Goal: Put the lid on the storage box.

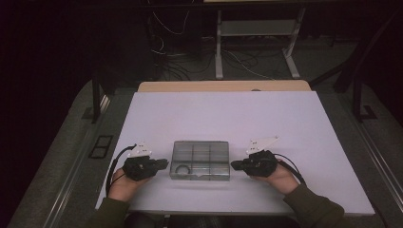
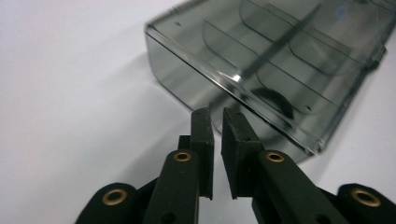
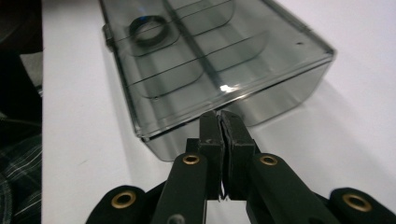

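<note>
A smoky clear plastic compartment box (image 1: 201,160) lies closed near the front middle of the white table (image 1: 228,114). A dark ring (image 1: 181,169) rests in its front left compartment. My left gripper (image 1: 166,163) points at the box's left end, its tips just short of the wall. In the left gripper view the box (image 2: 280,51) and ring (image 2: 275,100) lie ahead, and my left gripper (image 2: 217,116) has a narrow gap with nothing in it. My right gripper (image 1: 233,165) faces the box's right end. In the right gripper view my right gripper (image 3: 219,119) stands shut and empty by the box (image 3: 210,56), with the ring (image 3: 148,31) at the far end.
A wooden strip (image 1: 223,86) runs along the table's far edge. Beyond it stand white metal frame legs (image 1: 219,47) among loose cables on a dark floor. Black posts (image 1: 96,97) flank the table's far corners. White table surface stretches behind the box.
</note>
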